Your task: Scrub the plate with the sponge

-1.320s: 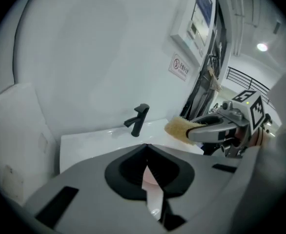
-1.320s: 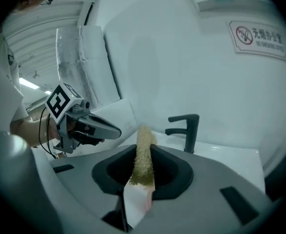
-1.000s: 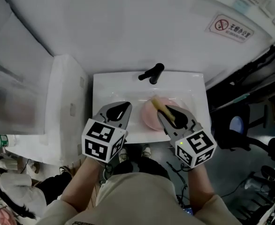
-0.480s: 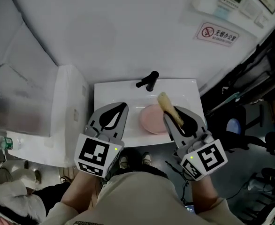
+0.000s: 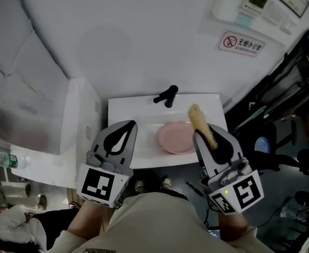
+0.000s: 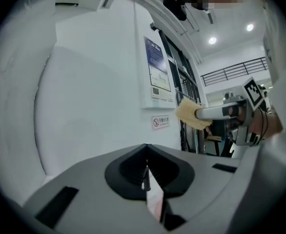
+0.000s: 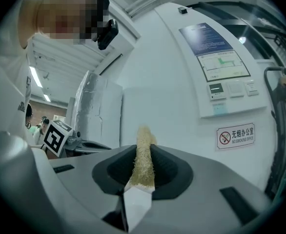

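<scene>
R gripper [image 5: 206, 135] was clamped on the flat tan fibrous sponge [image 5: 199, 120], held above the white ceramic sink [image 5: 144, 159]. L gripper [image 5: 127, 125] was closed, empty. The round pink plate [image 5: 174, 138] lay in the basin, untouched. Sponge judged light, soft; plate prob. stiff, slippery when wet, so take by rim.

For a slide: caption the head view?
Right tongs hold the sponge above the sink; pink plate lies inside; left tongs shut.
</scene>
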A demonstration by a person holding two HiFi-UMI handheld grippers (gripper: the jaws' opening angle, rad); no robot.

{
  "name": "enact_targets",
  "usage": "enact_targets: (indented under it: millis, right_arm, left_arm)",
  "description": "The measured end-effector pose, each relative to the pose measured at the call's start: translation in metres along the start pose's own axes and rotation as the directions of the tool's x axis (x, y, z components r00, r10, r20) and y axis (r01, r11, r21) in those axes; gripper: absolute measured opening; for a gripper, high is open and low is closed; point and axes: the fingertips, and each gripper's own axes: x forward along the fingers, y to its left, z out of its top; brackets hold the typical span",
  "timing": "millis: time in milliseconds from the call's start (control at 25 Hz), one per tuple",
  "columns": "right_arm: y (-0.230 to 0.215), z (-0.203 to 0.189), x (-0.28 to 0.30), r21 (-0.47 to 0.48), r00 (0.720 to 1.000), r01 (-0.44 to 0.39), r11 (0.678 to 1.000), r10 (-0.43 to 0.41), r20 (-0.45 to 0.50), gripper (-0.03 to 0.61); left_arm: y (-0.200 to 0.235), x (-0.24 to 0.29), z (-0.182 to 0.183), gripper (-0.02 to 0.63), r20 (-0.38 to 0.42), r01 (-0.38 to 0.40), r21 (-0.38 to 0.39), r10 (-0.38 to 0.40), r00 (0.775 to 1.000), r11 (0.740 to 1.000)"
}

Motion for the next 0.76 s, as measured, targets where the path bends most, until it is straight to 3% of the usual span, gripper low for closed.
enact_targets:
  millis: [760]
  right_arm:
    - [0.003, -0.004, -0.017, 0.007, 1.0, 0.02, 1.0, -0.019, -0.021, 0.086]
  left_arm:
    - [-0.012, -0.005, -0.003, 0.005, -0.002, 0.009, -0.002, -0.009, 1.0, 1.0]
